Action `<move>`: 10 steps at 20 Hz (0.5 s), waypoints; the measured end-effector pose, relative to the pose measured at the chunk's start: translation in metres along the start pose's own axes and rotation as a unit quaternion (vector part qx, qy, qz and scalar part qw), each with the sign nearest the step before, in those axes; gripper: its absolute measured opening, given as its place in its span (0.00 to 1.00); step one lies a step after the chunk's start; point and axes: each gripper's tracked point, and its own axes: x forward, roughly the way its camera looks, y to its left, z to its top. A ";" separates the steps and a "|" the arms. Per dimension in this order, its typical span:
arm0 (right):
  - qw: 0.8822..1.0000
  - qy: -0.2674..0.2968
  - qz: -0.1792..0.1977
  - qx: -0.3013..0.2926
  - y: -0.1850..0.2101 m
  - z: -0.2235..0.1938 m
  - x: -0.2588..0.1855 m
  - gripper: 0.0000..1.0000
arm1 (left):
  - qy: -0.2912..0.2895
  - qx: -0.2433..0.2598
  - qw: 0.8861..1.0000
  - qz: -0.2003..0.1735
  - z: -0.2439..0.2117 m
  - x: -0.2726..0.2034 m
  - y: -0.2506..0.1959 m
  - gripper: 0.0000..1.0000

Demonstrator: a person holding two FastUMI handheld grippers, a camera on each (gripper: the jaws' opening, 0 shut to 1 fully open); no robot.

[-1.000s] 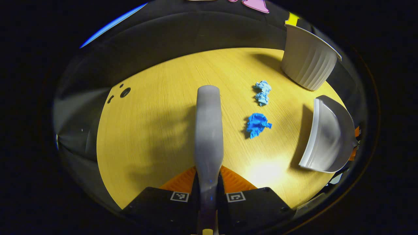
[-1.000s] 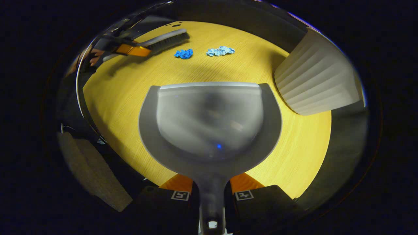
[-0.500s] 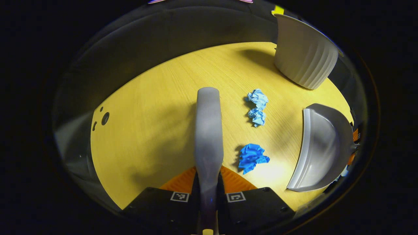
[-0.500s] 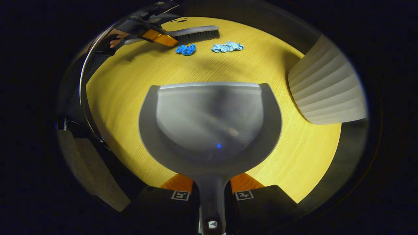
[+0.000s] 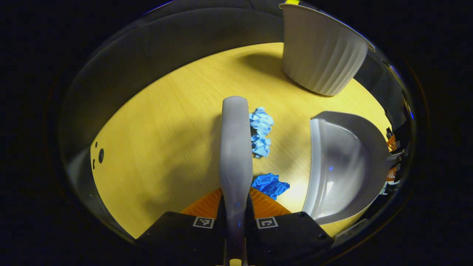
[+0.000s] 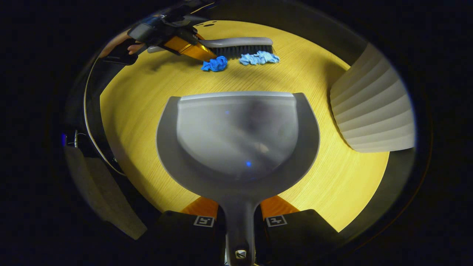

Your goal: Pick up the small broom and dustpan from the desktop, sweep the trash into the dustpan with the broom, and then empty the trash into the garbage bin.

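I note a round yellow wood-grain table across the centre of the left gripper view, with small dark holes at its left edge. Grey floor shows at lower left of the right gripper view.

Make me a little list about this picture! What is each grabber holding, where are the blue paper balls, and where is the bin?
left gripper: shut on the broom
right gripper: shut on the dustpan
dark blue paper ball: on the desktop, beside the broom
light blue paper ball: on the desktop, right against the broom's bristle side
dustpan mouth: faces the paper balls, nothing in it yet
garbage bin: white, ribbed, upright on the desktop beyond the dustpan
sweeping: broom is behind the paper, dustpan on the other side
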 end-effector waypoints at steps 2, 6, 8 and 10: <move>1.000 -0.003 0.001 -0.005 -0.001 -0.002 0.001 0.35 | -0.001 0.014 1.000 -0.017 0.001 0.000 -0.013 0.30; 1.000 -0.008 0.003 -0.008 -0.001 -0.004 0.002 0.36 | -0.001 0.026 0.998 -0.063 -0.002 -0.009 -0.048 0.27; 1.000 -0.010 0.002 -0.011 -0.002 -0.004 0.002 0.36 | 0.000 0.040 0.996 -0.080 -0.004 -0.010 -0.062 0.27; 1.000 -0.015 0.003 -0.011 -0.002 -0.003 0.003 0.35 | 0.002 0.043 0.995 -0.089 -0.005 -0.012 -0.072 0.30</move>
